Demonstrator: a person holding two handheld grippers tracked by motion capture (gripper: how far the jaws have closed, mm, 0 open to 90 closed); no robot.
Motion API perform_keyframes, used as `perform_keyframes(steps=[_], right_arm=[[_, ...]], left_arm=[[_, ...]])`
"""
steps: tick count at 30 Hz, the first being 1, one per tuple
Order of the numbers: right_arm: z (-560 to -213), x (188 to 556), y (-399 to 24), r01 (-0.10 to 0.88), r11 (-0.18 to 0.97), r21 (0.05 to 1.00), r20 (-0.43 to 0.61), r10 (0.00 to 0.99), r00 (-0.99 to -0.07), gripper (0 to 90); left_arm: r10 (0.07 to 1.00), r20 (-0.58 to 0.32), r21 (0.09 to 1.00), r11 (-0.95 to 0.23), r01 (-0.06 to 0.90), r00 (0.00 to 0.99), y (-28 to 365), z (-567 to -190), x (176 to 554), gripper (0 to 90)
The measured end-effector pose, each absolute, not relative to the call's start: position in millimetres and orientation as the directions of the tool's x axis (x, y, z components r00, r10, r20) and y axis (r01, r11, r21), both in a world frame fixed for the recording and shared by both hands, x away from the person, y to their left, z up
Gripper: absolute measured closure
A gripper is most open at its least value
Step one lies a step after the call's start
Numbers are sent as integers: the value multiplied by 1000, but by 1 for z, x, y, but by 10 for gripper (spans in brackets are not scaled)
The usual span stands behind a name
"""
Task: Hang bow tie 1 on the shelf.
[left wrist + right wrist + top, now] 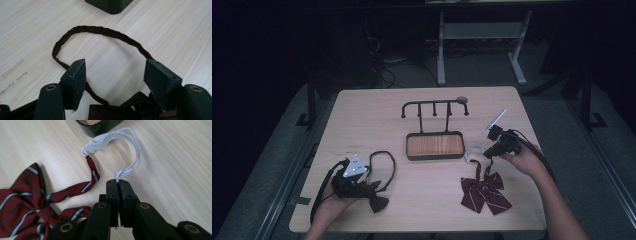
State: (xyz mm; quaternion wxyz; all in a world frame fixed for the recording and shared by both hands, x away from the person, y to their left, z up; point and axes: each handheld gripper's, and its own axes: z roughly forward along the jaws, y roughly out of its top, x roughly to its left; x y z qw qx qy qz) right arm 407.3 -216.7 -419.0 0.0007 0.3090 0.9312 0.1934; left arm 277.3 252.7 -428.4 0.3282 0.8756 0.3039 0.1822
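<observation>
Landmark: hook stand (434, 131) at table (362, 115) centre.

Right gripper (118, 180): jaws pressed together, pinching white elastic loop (117, 136) of striped red bow tie (484, 192); tie flat on table, near-right of stand.

Left gripper (115, 72): jaws spread, nothing pinched; dark bow tie (377, 200) lies near-left of stand, its strap loop (100, 31) lying around and beyond jaws.

Progress, judged: early. One loop gripped, neither tie on stand hooks (434, 106). Remaining: lift, hang both.

Unclear: dark tie's bow mostly hidden under left gripper; high view dim.

Striped cloth bow tie (32, 202) (white elastic band (120, 138)).
</observation>
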Motion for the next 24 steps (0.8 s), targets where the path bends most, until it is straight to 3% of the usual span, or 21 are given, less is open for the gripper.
perform_keyframes(steps=[12, 24], right_arm=[[-398, 397, -222, 542, 727, 422, 172, 523, -835, 871], [-370, 386, -218, 494, 737, 461, 160, 478, -864, 871]], left_arm=[[653, 117, 683, -599, 417, 748, 253, -429, 278, 348], [653, 116, 682, -600, 418, 748, 252, -430, 277, 348]])
